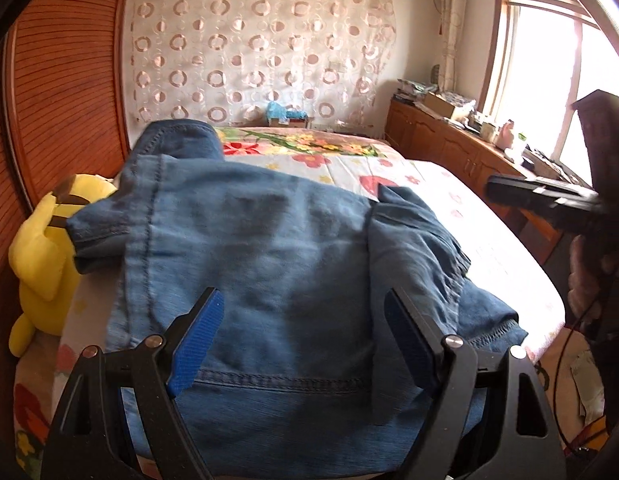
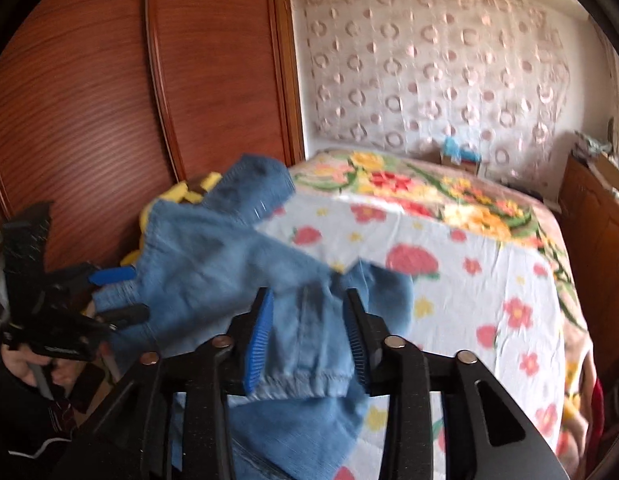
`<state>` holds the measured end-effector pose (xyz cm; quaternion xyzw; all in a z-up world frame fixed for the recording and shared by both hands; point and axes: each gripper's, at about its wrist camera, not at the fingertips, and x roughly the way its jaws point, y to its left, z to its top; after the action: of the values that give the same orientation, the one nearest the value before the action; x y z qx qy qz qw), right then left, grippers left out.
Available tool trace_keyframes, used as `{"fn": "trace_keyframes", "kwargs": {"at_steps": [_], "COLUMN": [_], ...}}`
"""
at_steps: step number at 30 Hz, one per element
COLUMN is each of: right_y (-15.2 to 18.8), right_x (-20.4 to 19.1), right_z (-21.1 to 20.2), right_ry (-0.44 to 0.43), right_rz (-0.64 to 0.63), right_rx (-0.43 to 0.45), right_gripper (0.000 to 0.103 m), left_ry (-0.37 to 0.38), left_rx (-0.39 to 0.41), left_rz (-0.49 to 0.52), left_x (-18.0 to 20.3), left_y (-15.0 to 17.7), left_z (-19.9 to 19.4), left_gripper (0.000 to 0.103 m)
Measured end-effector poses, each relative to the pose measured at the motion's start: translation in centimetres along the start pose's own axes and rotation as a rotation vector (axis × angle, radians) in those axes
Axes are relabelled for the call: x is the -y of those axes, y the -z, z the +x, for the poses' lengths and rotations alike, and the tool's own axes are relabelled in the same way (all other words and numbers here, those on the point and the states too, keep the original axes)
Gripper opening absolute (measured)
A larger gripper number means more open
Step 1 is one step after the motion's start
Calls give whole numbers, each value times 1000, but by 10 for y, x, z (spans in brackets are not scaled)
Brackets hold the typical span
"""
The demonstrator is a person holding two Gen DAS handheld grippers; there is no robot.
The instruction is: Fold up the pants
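Blue denim pants (image 1: pixel 269 240) lie folded over themselves across the near end of the bed, one leg end reaching toward the far left. My left gripper (image 1: pixel 301 300) hovers over them, its blue pads wide apart and nothing pinched. In the right wrist view, a hemmed edge of the pants (image 2: pixel 305 360) lies between the blue pads of my right gripper (image 2: pixel 307 296). The pads stand apart and do not press on it. The left gripper (image 2: pixel 125 294) also shows at that view's left edge, at the pants' side. One black finger (image 1: pixel 509 194) of the right gripper shows at the far right.
The bed has a white floral sheet (image 1: pixel 429 184). A yellow plush toy (image 1: pixel 37 248) sits at its left against the brown wooden wardrobe (image 1: pixel 61 80). A cluttered wooden cabinet (image 1: pixel 449 136) runs along the right under a window. A person's hand (image 1: pixel 585 276) holds the right gripper.
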<state>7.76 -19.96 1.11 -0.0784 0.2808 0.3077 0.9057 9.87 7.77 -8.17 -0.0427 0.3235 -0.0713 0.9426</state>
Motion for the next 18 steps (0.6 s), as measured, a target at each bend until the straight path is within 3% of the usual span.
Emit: {"fn": "trace_keyframes", "kwargs": {"at_steps": [9,12,15,17,18], "right_y": [8,9,9,9,7], "right_x": [14,20,28,32,34], "right_z": [49,54,64,70,72], "right_ry": [-57,-90,-131,-167,-191], "right_rz": [97,137,186,217,226], "right_rx": [-126,-145,-165,-186,-186], "right_gripper": [50,50,50,50,37], "left_ry": [120,136,165,189,189], "left_rx": [-35,-72,-111,-110,-105], "left_rz": [42,69,72,77,80], "left_x": [32,40,43,45,46], "left_y": [16,23,28,29,29], "left_z": [7,18,27,27,25], "left_gripper": [82,69,51,30,29]}}
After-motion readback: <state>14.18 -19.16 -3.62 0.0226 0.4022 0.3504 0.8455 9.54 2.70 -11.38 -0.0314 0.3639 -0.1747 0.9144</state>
